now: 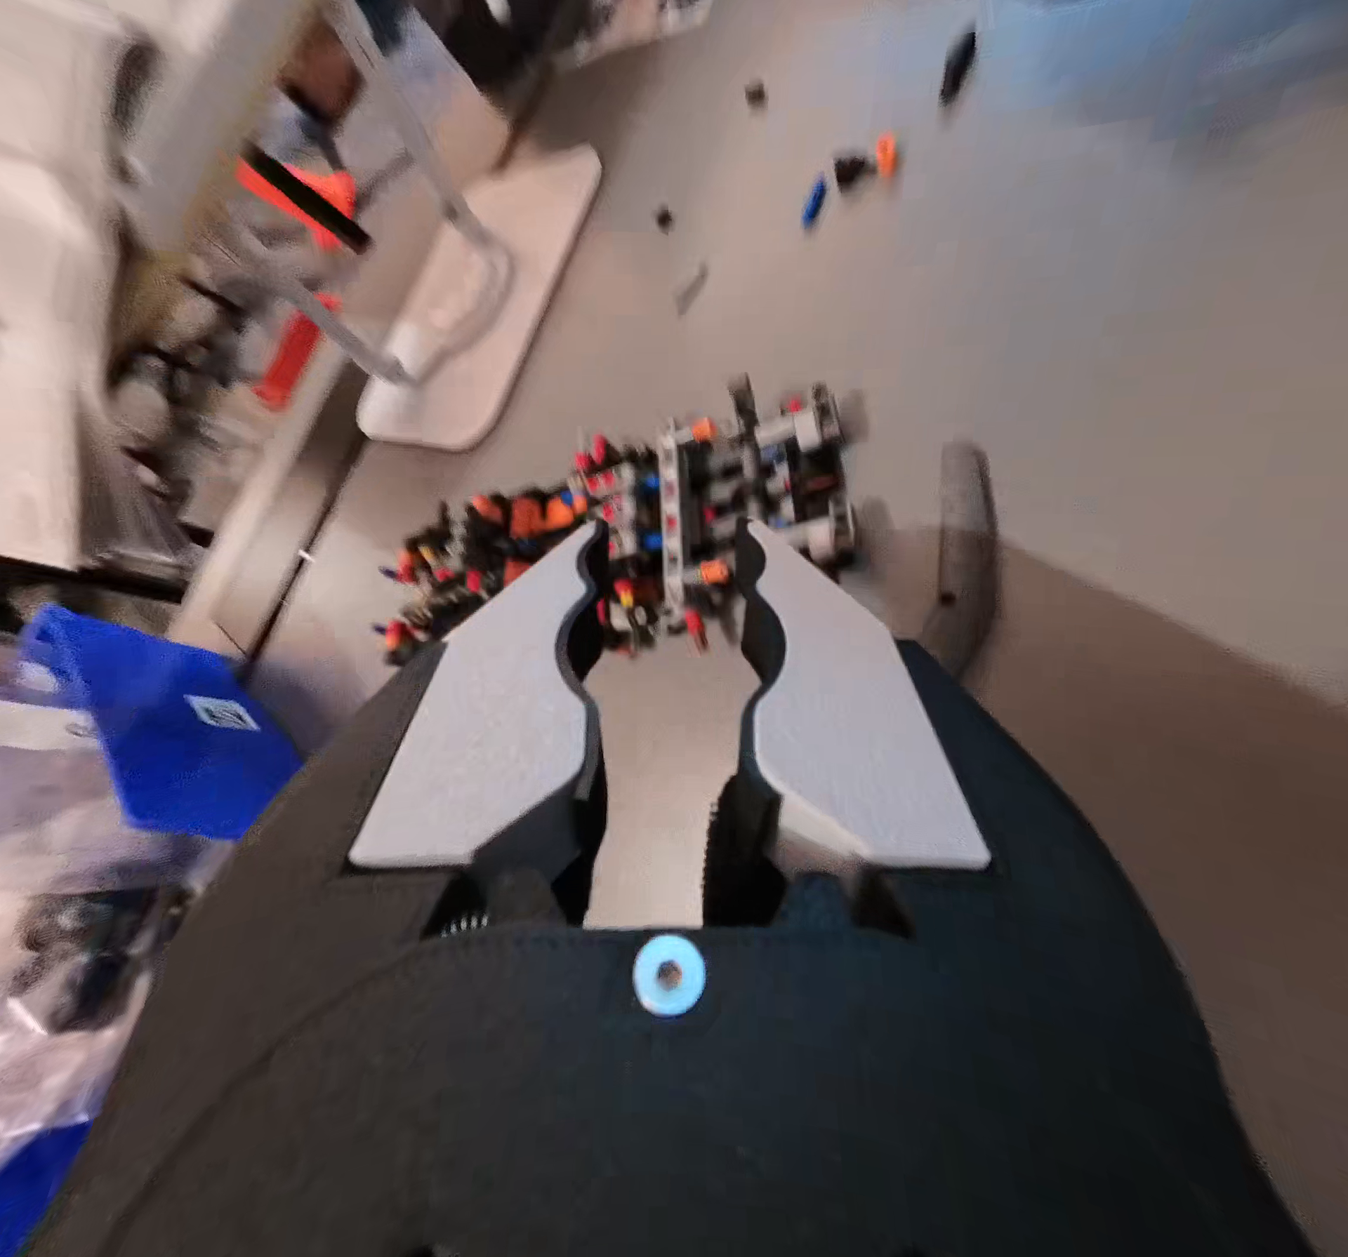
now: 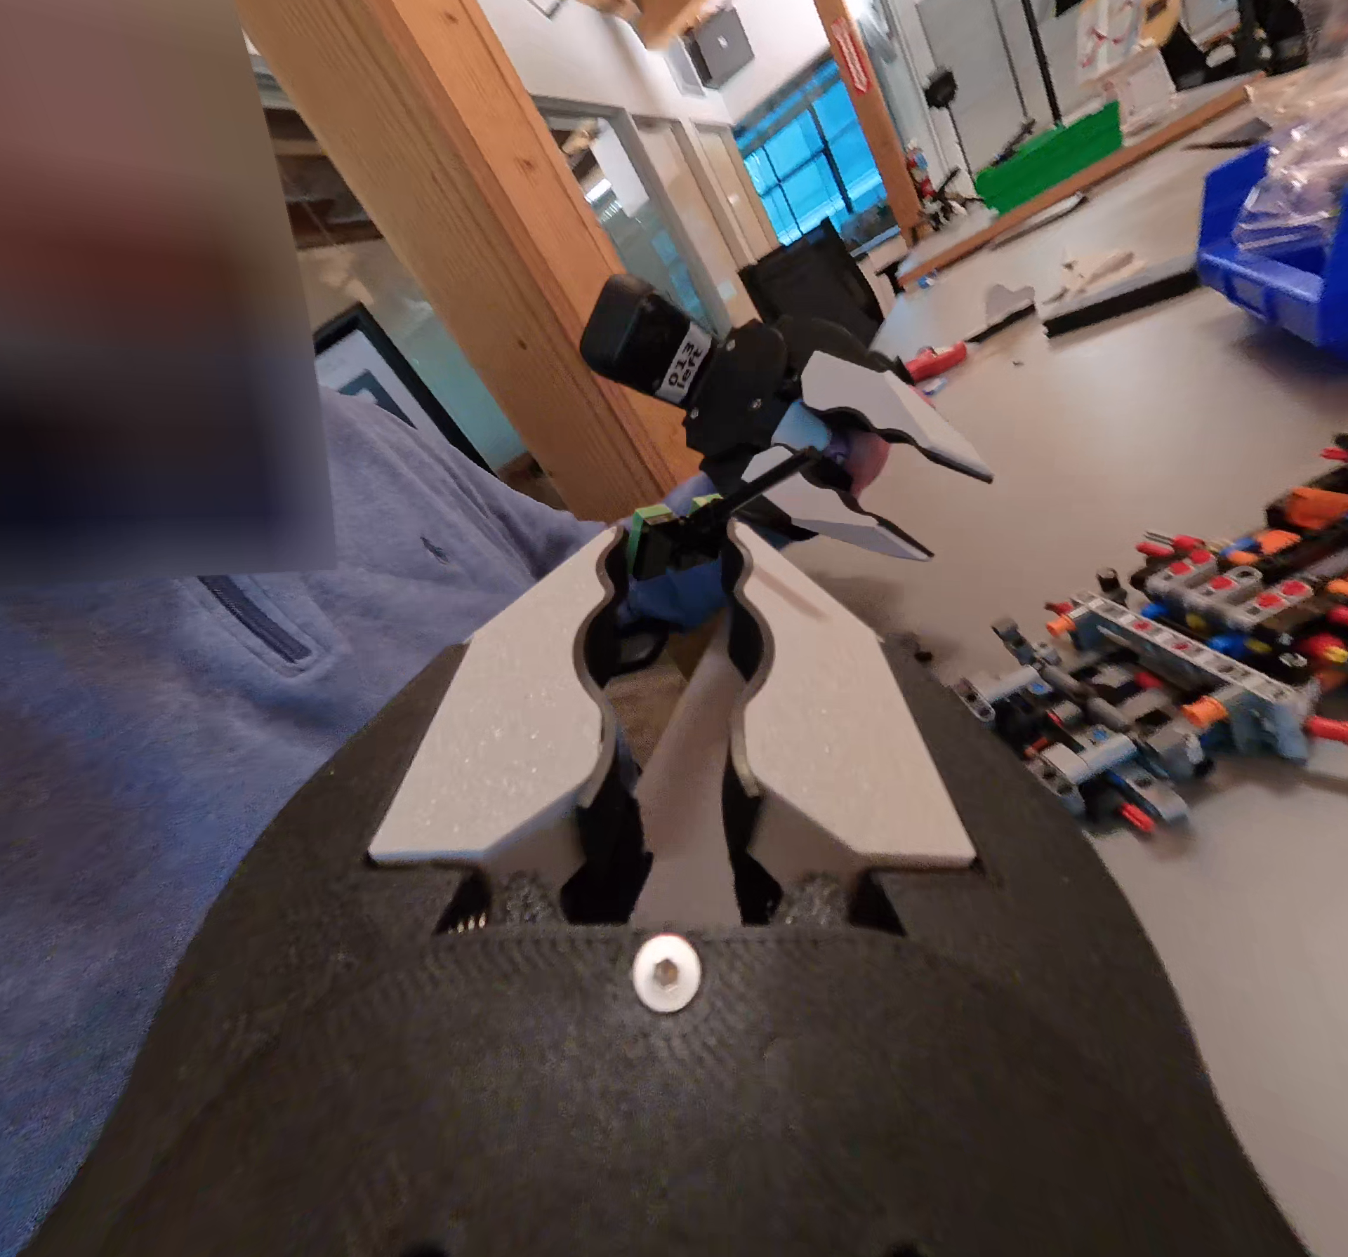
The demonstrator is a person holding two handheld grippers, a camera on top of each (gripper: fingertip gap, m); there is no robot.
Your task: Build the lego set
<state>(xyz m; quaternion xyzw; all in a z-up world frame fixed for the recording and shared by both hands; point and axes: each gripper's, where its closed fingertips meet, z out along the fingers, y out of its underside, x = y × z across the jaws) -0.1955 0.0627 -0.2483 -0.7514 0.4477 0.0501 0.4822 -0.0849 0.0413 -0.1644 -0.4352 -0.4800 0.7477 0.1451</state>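
A large part-built lego assembly (image 1: 729,493) of grey, black, red and orange pieces lies on the grey table (image 1: 1021,347). My left gripper (image 1: 675,536) is open and empty, hovering just short of the assembly; this view is blurred. In the right wrist view the assembly (image 2: 1167,675) lies to the right. My right gripper (image 2: 675,540) is shut on a small green and black lego piece (image 2: 667,544) with a thin black axle (image 2: 766,485) sticking out up and right, held in the air. The left gripper (image 2: 959,515) shows beyond it, open.
Loose lego pieces (image 1: 846,172) lie scattered farther out on the table. A white pad (image 1: 496,289) sits at the left and a blue bin (image 1: 168,726) nearer left; the bin (image 2: 1269,274) holds plastic bags. A person in a blue pullover (image 2: 219,711) is close by. The left gripper's tips are roughly 15 cm from the right gripper's.
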